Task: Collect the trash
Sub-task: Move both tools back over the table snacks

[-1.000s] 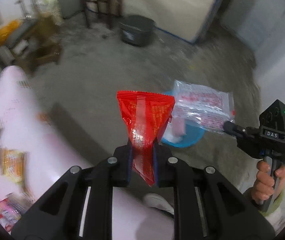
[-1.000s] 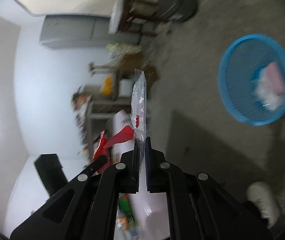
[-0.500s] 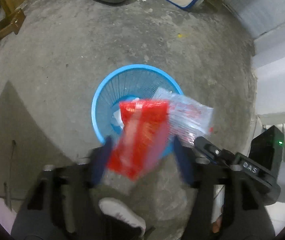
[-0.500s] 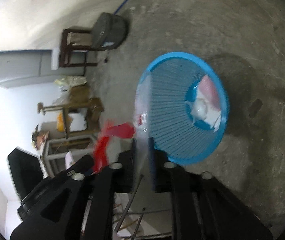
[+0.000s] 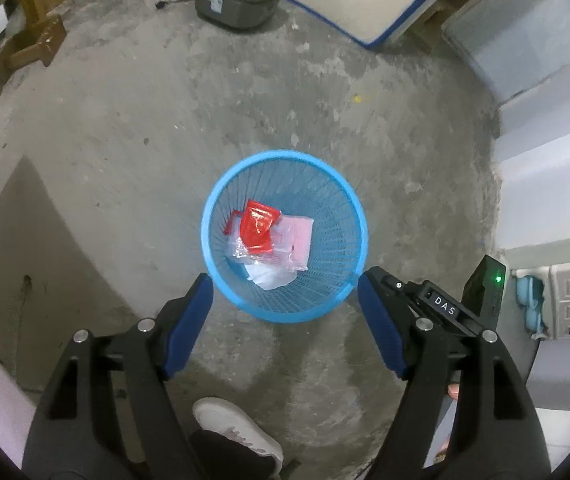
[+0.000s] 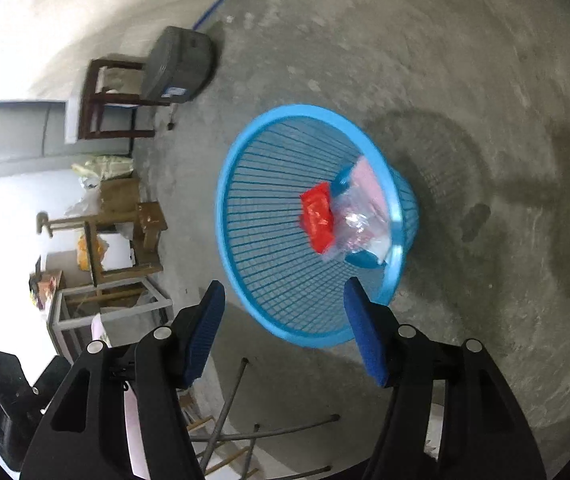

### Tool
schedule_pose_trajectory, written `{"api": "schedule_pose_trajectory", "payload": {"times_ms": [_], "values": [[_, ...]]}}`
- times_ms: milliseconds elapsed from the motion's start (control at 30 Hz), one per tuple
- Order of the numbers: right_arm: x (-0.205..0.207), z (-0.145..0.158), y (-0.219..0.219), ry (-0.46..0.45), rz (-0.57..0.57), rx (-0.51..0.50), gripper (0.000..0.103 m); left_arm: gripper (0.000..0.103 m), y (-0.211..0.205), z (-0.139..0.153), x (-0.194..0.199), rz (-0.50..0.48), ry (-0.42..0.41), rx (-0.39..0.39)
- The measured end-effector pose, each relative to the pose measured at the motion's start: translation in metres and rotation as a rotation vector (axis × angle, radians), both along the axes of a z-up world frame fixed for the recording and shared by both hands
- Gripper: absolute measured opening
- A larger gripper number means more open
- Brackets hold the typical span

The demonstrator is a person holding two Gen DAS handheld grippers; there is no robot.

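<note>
The red wrapper (image 5: 259, 226) covers part of the clear bags (image 5: 281, 246); their print is illegible.

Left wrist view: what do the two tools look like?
The left tool has matte black arms with silver rivets and blue pads. The right tool is black too, with a white "DAS" label and a green light on its housing.

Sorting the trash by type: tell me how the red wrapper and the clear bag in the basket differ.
The red wrapper is opaque, solid red; the clear bag is see-through with faint pinkish print. The red wrapper looks smaller and crumpled; the clear bag spreads wider and flatter. The wrapper lies on top, partly covering the bag. Both are empty plastic packets lying loose at the bottom of the blue basket, touched by neither gripper.
</note>
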State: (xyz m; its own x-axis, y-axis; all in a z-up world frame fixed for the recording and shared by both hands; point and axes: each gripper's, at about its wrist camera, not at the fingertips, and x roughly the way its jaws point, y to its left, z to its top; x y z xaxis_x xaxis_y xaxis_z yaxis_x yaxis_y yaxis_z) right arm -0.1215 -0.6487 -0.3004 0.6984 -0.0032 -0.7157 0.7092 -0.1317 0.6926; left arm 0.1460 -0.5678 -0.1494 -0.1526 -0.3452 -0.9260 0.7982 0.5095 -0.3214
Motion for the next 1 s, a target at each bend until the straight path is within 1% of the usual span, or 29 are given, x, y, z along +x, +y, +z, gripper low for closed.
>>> {"api": "schedule_pose_trajectory", "payload": {"times_ms": [67,100,133,167,267,300,367,500,567,700,800,867,900,967,1000], "values": [[-0.001,0.022,0.005,-0.016,0.031,-0.044,0.061,0.072,0.016,0.023,0.003,0.008,-0.006,-0.032],[0.001,0.032,0.007,-0.024,0.044,-0.06,0.061,0.073,0.03,0.04,0.006,0.016,-0.021,-0.052],[0.006,0.05,0.011,-0.04,0.07,-0.091,0.062,0.074,0.041,0.051,0.008,0.023,-0.033,-0.064],[0.008,0.061,0.014,-0.05,0.086,-0.107,0.062,0.074,0.05,0.061,0.011,0.029,-0.044,-0.072],[0.031,0.109,0.027,-0.106,0.176,-0.18,0.063,0.074,0.097,0.099,0.024,0.059,-0.077,-0.121],[0.037,0.12,0.031,-0.121,0.199,-0.193,0.063,0.074,0.12,0.114,0.03,0.077,-0.088,-0.146],[0.059,0.152,0.047,-0.185,0.268,-0.218,0.063,0.074,0.157,0.137,0.043,0.118,-0.111,-0.177],[0.103,0.2,0.084,-0.281,0.397,-0.227,0.063,0.075,0.257,0.18,0.073,0.258,-0.175,-0.243],[0.13,0.218,0.108,-0.309,0.488,-0.23,0.063,0.075,0.302,0.193,0.083,0.325,-0.21,-0.265],[0.195,0.239,0.164,-0.327,0.668,-0.212,0.063,0.075,0.399,0.215,0.095,0.475,-0.339,-0.27],[0.244,0.246,0.203,-0.297,0.76,-0.206,0.063,0.075,0.458,0.221,0.096,0.559,-0.411,-0.262],[0.275,0.25,0.227,-0.275,0.808,-0.208,0.063,0.075,0.49,0.219,0.094,0.61,-0.427,-0.256],[0.292,0.253,0.24,-0.254,0.831,-0.22,0.062,0.075,0.509,0.217,0.092,0.635,-0.428,-0.252],[0.318,0.254,0.258,-0.222,0.863,-0.247,0.06,0.075,0.532,0.212,0.087,0.667,-0.436,-0.249],[0.335,0.255,0.268,-0.188,0.881,-0.27,0.059,0.075,0.546,0.21,0.083,0.681,-0.449,-0.247]]}}
